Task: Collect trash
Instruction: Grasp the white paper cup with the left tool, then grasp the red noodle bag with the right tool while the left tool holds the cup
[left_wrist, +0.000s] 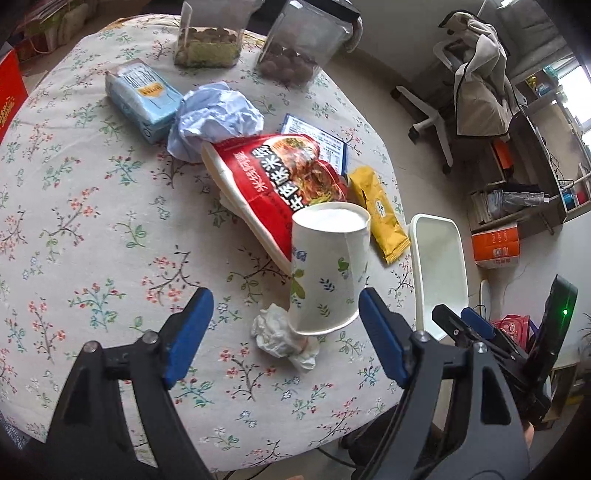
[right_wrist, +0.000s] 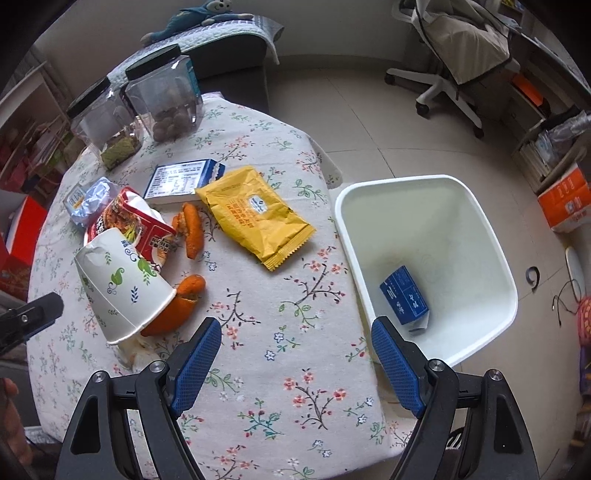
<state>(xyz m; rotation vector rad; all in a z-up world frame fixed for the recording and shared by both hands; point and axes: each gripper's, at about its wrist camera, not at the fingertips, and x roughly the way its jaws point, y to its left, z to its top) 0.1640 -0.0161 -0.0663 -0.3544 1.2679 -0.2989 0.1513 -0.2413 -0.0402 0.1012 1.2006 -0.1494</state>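
Standing on a round table (right_wrist: 295, 406) covered by a floral cloth are the task items. An upturned white paper cup (left_wrist: 327, 269) with a leaf print tilts, its rim resting on a crumpled white tissue (left_wrist: 282, 338) and, in the right wrist view, on a piece of orange peel (right_wrist: 177, 306). A second orange peel piece (right_wrist: 192, 229) lies just beyond it. Behind the cup leans a red printed noodle bowl (left_wrist: 280, 177), with a crumpled pale blue paper wad (left_wrist: 214, 118) touching its far edge. A yellow foil snack wrapper (right_wrist: 255, 214) lies flat near the table edge, partly overlapping a flat blue-and-white carton (right_wrist: 184, 181).

The left gripper (left_wrist: 286, 332) has its blue-padded jaws spread wide, one on each side of the cup's lower rim; neither pad presses on the cup, and nothing is held. The right gripper (right_wrist: 295, 358) is equally wide apart and empty, poised over the bare cloth at the table's edge.

A white rectangular plastic bin (right_wrist: 491, 236) stands on the floor just beside the table; a small dark blue box (right_wrist: 404, 299) lies at its bottom.

Two clear plastic jars (right_wrist: 162, 99) with black lids stand at the far side of the table.
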